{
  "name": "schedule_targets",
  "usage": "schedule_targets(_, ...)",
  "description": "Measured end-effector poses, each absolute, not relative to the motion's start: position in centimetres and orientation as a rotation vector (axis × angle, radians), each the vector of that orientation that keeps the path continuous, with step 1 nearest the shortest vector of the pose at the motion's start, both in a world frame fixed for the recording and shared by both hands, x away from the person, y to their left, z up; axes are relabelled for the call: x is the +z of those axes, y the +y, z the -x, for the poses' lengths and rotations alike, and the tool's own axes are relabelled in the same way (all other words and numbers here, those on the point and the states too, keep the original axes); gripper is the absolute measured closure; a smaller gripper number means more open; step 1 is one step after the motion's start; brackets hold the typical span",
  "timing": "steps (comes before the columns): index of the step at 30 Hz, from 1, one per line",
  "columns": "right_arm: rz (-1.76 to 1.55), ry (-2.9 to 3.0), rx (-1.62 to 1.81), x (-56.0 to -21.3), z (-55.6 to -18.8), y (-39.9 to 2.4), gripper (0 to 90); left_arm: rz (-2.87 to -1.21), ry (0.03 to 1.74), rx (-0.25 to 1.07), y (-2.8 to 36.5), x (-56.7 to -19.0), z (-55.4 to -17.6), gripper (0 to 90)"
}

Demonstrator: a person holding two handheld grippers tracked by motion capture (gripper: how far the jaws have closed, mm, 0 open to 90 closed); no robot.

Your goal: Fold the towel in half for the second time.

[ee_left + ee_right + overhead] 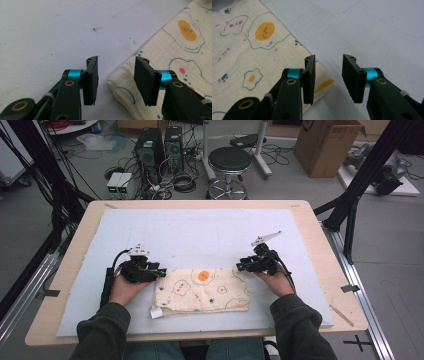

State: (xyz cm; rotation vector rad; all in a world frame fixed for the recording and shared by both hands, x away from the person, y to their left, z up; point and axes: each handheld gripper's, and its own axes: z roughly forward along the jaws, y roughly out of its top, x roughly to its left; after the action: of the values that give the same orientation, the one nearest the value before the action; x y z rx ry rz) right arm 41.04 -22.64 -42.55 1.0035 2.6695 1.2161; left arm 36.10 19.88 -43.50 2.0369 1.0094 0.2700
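cloth (202, 290), cream with fried-egg prints, folded flat on the white mat (200, 235) of the table (75, 240), near the front edge between both hands. left hand-held gripper (115, 80) set low at the cloth's left corner, jaws about half apart, corner lying in the gap, pads not yet pressing. right hand-held gripper (328, 80) at the right corner, likewise partly open, straddling the edge, holding nothing. judged to be the approach-and-pinch step before unfolding or folding again. next: close down on both corners together, catching the needed layers, then lift evenly without dragging the cloth.
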Motion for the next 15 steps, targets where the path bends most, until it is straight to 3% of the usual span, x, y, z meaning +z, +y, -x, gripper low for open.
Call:
schedule_targets(8, -1.007, 2.667, 1.189, -42.56, -41.08, -22.74, 63.1, -2.090, 0.984, 0.242, 19.43, -43.87, -36.06, 62.5)
schedule_targets(15, -0.985, 2.708, 1.154, -42.86, -41.03, -22.39, 68.4, -2.101, 0.984, 0.256, 19.40, -43.87, -36.03, 68.6)
